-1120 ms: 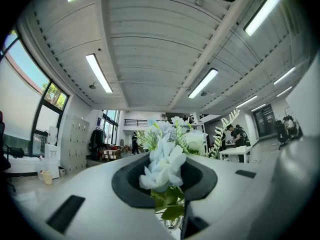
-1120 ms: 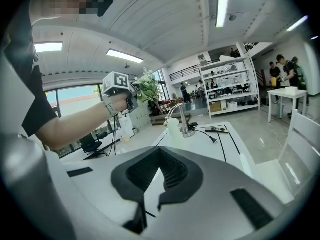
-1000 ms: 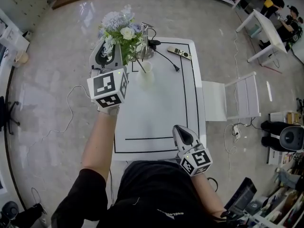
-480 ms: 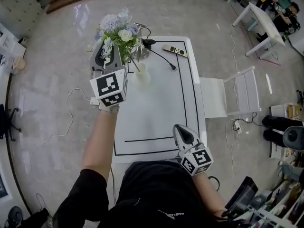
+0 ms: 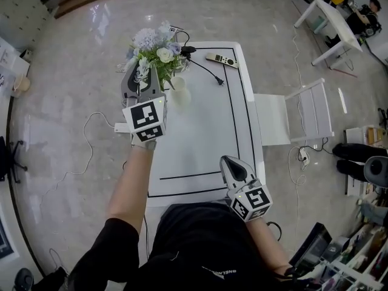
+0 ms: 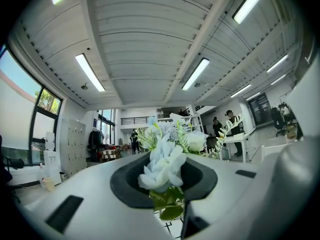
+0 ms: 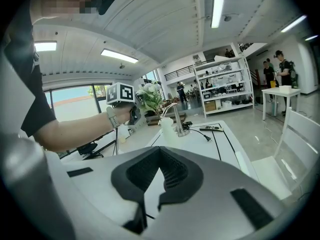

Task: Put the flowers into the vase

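My left gripper (image 5: 144,71) is shut on the stems of a bunch of white and pale blue flowers (image 5: 156,48) with green leaves, held over the table's far left corner. In the left gripper view the flowers (image 6: 167,165) fill the space between the jaws. The white vase (image 5: 179,96) stands upright just right of that gripper, and the stems slant down to its mouth; I cannot tell if they are inside. My right gripper (image 5: 230,161) rests shut and empty by the table's near edge. The vase (image 7: 166,126) shows far ahead of it.
On the white table (image 5: 200,144) beyond the vase stand a metal stand (image 7: 179,119), a remote (image 5: 220,60) and a black cable (image 5: 207,71). A white chair (image 5: 303,123) sits to the right. Cables run over the floor at left. People stand by a far table (image 5: 330,23).
My left gripper has sunk with the flowers, bringing the bunch lower and closer to the vase. The right gripper has stayed where it was.
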The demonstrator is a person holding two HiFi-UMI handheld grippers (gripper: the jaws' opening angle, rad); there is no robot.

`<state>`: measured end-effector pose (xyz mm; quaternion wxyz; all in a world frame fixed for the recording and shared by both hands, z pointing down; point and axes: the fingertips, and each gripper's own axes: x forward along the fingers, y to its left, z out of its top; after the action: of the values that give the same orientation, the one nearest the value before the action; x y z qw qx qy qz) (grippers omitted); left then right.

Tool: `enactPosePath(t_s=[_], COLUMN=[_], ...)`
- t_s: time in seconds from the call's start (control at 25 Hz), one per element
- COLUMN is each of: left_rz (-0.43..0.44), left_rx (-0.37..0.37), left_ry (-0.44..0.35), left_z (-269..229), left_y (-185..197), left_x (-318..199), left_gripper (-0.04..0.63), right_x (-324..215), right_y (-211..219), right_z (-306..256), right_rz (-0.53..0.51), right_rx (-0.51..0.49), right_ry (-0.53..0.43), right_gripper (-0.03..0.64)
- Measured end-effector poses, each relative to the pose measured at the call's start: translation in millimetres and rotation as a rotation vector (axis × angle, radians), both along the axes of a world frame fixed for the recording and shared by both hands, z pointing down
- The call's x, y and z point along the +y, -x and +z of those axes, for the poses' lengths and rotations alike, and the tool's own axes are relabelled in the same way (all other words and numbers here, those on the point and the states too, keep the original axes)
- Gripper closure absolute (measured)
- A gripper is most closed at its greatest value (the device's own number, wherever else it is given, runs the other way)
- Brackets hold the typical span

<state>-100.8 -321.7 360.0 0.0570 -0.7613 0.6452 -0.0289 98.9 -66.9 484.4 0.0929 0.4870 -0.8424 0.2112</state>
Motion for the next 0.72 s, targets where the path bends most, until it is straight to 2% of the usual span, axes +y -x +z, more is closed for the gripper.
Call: enactPosePath(t_s=[0.24, 0.72], left_rz=[0.021, 0.111], left_rx=[0.003, -0.061], left_ry=[0.023, 0.074], left_z=[23, 53], left_y=[-9, -39], left_x=[6, 20], left_gripper=[0.494, 0.483], right_x=[0, 4], right_y=[-2, -3], right_z=[3, 4], right_rz=[0.005, 0.007], right_rx=[0.007, 0.009], right_ry=[0.003, 0.002], right_gripper=[0.615, 0.616])
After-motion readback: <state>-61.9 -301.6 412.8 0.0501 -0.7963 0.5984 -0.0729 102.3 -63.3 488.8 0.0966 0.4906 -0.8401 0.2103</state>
